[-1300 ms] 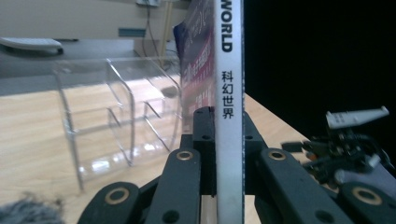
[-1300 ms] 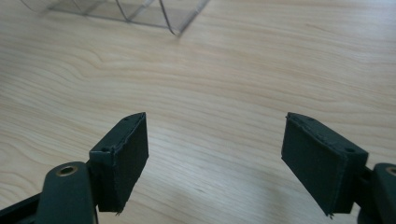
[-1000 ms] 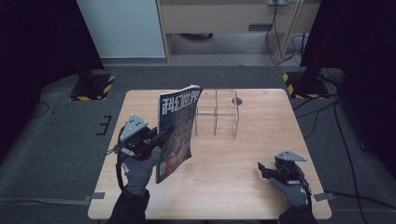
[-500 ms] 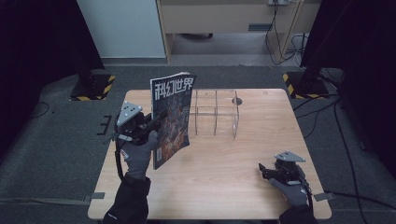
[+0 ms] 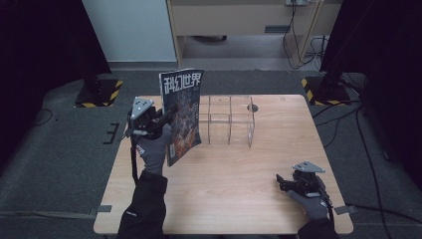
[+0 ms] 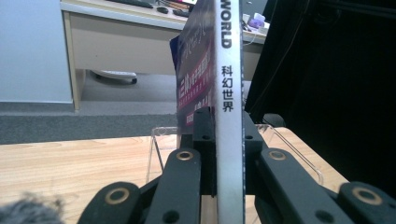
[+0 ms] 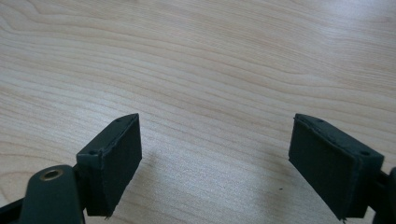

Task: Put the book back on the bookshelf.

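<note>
A magazine (image 5: 181, 114) with Chinese title lettering stands upright above the table's left half, just left of a clear acrylic rack (image 5: 230, 121). My left gripper (image 5: 161, 121) is shut on its spine edge; in the left gripper view the white spine (image 6: 228, 116) runs up between the two black jaws, with the rack (image 6: 159, 140) behind it. My right gripper (image 5: 282, 182) rests low at the table's front right, open, with only bare wood between its pads (image 7: 112, 161).
The wooden table (image 5: 239, 199) has a small round hole (image 5: 253, 107) at the back, behind the rack. Beyond the table are a wooden desk (image 5: 239, 20), cables on the floor and yellow-black striped stand feet (image 5: 317, 89) on both sides.
My left gripper has carried the magazine up and toward the back, closer to the clear rack, and turned it more upright. The right gripper has stayed put.
</note>
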`<move>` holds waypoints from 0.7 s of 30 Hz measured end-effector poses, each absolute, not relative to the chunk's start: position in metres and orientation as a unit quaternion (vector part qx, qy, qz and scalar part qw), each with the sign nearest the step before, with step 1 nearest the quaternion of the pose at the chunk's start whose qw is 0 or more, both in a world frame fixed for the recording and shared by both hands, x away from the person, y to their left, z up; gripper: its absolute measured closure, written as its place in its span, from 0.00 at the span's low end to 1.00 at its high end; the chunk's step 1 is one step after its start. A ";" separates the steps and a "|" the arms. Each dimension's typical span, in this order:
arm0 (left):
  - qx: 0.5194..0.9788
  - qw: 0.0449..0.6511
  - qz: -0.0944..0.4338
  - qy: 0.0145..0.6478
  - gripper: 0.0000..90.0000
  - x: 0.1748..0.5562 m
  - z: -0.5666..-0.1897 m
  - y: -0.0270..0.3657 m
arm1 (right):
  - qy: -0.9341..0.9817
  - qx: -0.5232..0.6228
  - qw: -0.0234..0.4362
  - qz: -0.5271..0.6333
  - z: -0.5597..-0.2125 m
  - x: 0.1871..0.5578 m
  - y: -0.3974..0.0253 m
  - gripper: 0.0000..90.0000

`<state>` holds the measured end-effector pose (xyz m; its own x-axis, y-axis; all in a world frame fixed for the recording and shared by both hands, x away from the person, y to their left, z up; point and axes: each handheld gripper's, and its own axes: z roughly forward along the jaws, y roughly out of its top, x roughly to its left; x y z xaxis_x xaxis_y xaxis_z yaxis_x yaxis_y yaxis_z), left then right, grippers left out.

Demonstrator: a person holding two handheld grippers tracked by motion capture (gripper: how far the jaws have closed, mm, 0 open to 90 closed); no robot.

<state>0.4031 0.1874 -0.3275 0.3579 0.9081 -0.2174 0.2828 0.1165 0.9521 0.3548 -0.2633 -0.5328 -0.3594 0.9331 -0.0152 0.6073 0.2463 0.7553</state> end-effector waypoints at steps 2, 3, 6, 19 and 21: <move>0.603 0.557 0.282 0.496 0.91 0.409 -0.329 0.186 | 0.752 0.513 0.241 0.338 -0.533 0.355 -0.263 0.19; 0.601 0.557 0.282 0.498 0.91 0.412 -0.331 0.184 | 0.751 0.513 0.241 0.338 -0.533 0.355 -0.263 0.19; 0.596 0.558 0.279 0.505 0.91 0.422 -0.336 0.181 | 0.754 0.510 0.241 0.338 -0.533 0.355 -0.264 0.19; 0.594 0.545 0.296 0.513 0.91 0.444 -0.351 0.164 | 0.756 0.505 0.243 0.338 -0.534 0.355 -0.262 0.19; 0.589 0.547 0.298 0.514 0.91 0.449 -0.354 0.163 | 0.757 0.504 0.244 0.337 -0.534 0.355 -0.263 0.19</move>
